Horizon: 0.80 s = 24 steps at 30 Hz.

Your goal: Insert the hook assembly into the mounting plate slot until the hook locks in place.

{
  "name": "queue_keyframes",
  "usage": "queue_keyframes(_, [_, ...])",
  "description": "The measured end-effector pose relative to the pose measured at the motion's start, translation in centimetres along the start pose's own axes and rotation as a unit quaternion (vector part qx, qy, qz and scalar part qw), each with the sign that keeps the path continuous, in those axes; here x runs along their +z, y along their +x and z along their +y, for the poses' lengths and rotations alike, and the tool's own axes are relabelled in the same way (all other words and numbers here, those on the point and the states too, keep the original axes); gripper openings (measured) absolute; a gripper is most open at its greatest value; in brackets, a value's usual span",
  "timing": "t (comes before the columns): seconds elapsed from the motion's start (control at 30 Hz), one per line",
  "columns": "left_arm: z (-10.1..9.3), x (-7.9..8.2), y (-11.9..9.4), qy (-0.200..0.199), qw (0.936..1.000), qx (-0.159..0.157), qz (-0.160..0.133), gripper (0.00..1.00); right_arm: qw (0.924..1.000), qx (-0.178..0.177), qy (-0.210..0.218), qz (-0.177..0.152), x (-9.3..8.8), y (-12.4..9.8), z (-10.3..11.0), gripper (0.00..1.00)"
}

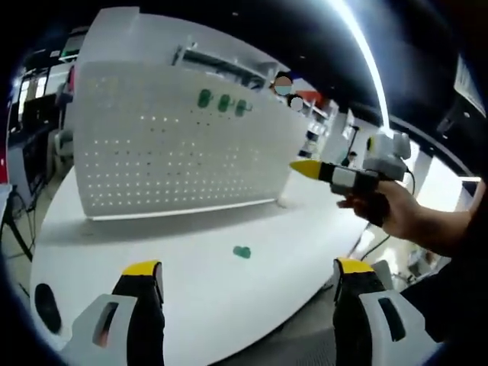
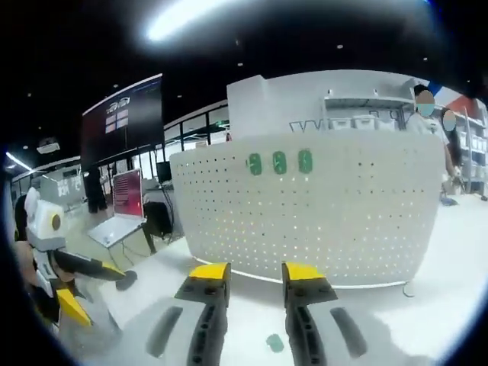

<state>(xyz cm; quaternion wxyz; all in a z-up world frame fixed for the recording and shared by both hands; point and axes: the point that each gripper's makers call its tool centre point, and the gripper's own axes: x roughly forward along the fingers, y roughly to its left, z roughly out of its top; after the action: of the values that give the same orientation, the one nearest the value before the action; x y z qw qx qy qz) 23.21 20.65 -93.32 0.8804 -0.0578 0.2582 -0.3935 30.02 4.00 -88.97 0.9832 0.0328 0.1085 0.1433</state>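
Observation:
A white pegboard [image 1: 175,145] [image 2: 320,206] stands upright on the white table [image 1: 206,297]. Three green hooks [image 1: 223,102] [image 2: 280,162] sit in a row near its top. One loose green hook [image 1: 242,252] [image 2: 275,343] lies flat on the table in front of the board. My left gripper [image 1: 248,268] hovers over the table's near edge, open wide with nothing in it, the loose hook just ahead of it. A hand holds my right gripper [image 1: 309,169] off the board's right end. In its own view the right gripper [image 2: 257,272] is open with a narrow gap and holds nothing; the loose hook shows through that gap.
The table's curved edge [image 1: 320,282] runs below the right gripper. A person's hand and sleeve [image 1: 427,225] come in from the right. My left gripper [image 2: 91,288] appears at the left of the right gripper view. Desks, a laptop [image 2: 114,229] and shelving stand beyond the table.

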Motion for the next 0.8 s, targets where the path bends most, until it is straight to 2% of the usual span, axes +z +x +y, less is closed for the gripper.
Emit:
queue_keyframes(0.27, [0.1, -0.5, -0.2, -0.002, 1.0000, -0.001, 0.008, 0.93, 0.9995, -0.013, 0.009, 0.026, -2.5, -1.4, -0.7, 0.24])
queue_keyframes(0.8, [0.5, -0.8, -0.8, -0.007, 0.9992, -0.015, 0.037, 0.92, 0.9946, -0.033, 0.021, 0.097, -7.9, -3.9, -0.2, 0.24])
